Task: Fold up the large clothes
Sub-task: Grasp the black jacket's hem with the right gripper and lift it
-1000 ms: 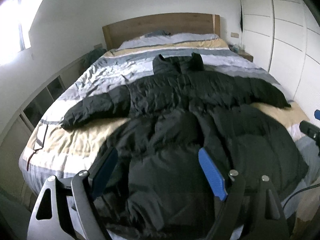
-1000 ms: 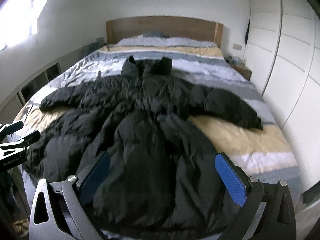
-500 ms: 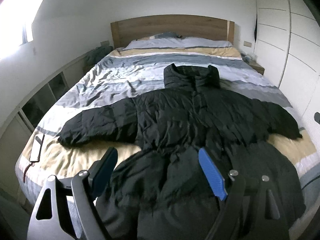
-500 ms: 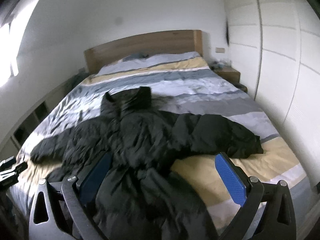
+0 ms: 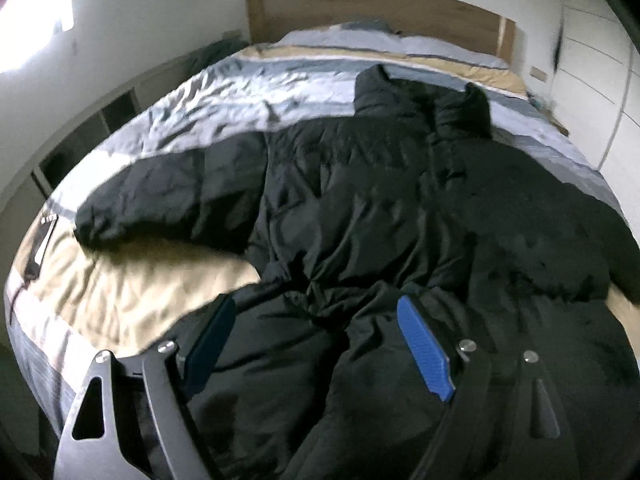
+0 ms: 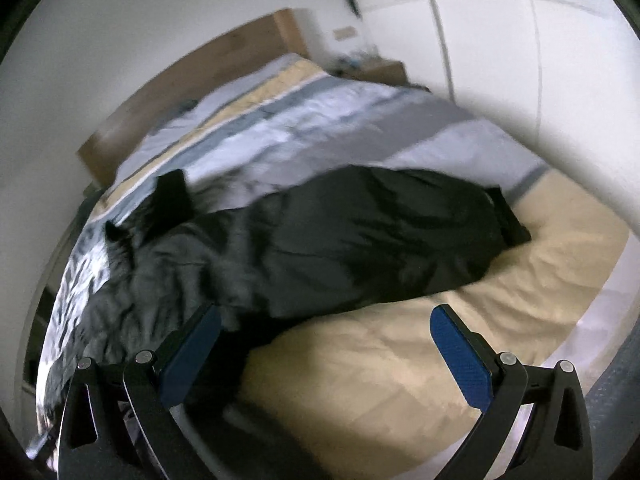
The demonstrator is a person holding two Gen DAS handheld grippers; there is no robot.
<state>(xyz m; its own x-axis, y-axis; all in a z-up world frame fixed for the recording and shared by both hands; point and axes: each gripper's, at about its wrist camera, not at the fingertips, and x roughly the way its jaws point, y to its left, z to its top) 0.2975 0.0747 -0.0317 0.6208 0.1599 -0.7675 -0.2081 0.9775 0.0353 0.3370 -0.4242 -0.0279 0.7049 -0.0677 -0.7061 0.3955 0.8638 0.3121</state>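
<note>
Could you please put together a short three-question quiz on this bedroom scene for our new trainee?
1. True or false: the black jacket lies spread on the bed with its collar toward the headboard.
2. Multiple choice: the left tongs are A) shut on a sleeve, B) open above the jacket's lower part, C) shut on nothing.
3. In the right wrist view, which colour of bedcover stripe lies between the fingers of the right tongs?

Key: 1 true; 2 B; 3 beige, with the jacket's sleeve lying just beyond it.
</note>
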